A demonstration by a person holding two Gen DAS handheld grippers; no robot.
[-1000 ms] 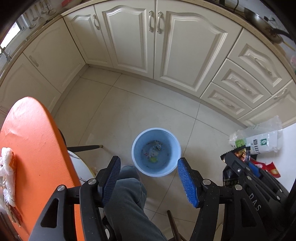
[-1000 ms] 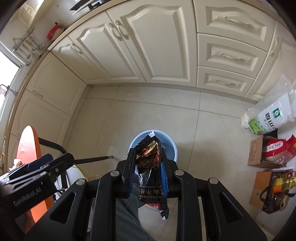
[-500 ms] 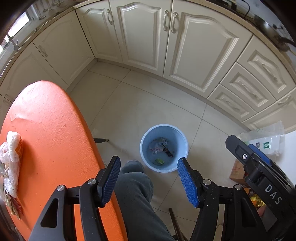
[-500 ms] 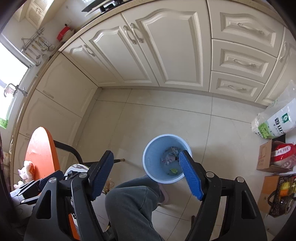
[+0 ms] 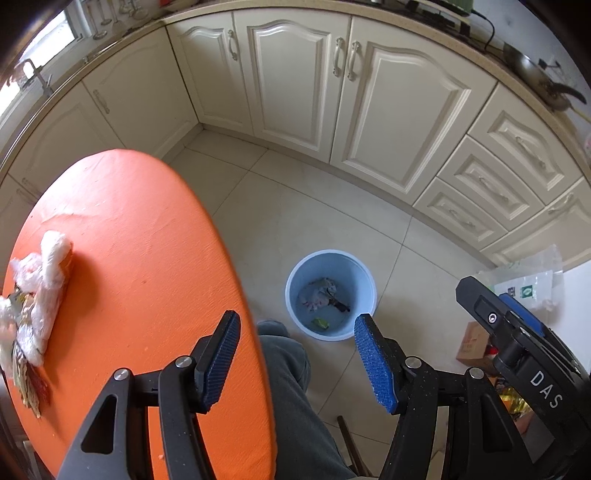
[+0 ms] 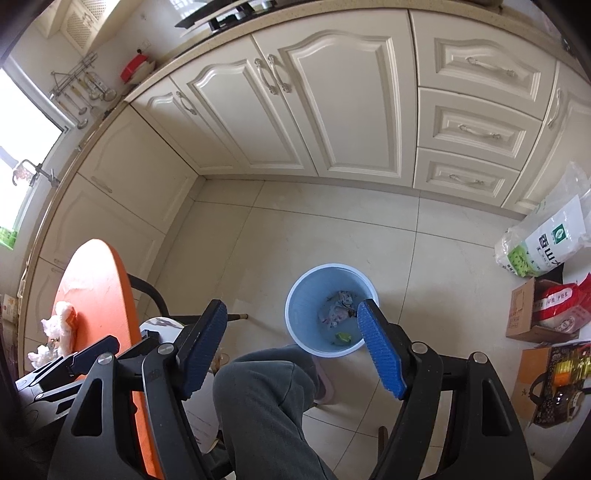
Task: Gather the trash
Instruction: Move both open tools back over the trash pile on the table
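Hovering empty with jaws apart, both tongs, left gripper [image 5: 295, 358] and right gripper [image 6: 291, 347], must next fetch the crumpled wrappers [image 5: 31, 310] at the table [image 5: 147, 258]'s left edge for the bin [image 5: 330, 295].

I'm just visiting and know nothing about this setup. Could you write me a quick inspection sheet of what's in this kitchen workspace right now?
Surface: orange table, mostly bare.
Job's things: crumpled white wrappers at the table's left edge; blue bin on the floor, scraps inside.
Clutter: rice bag, boxes on the right.
Grippers: left gripper open, empty; right gripper open, empty.
Cables: black cord on the counter.
Surroundings: cream cabinets, tiled floor.
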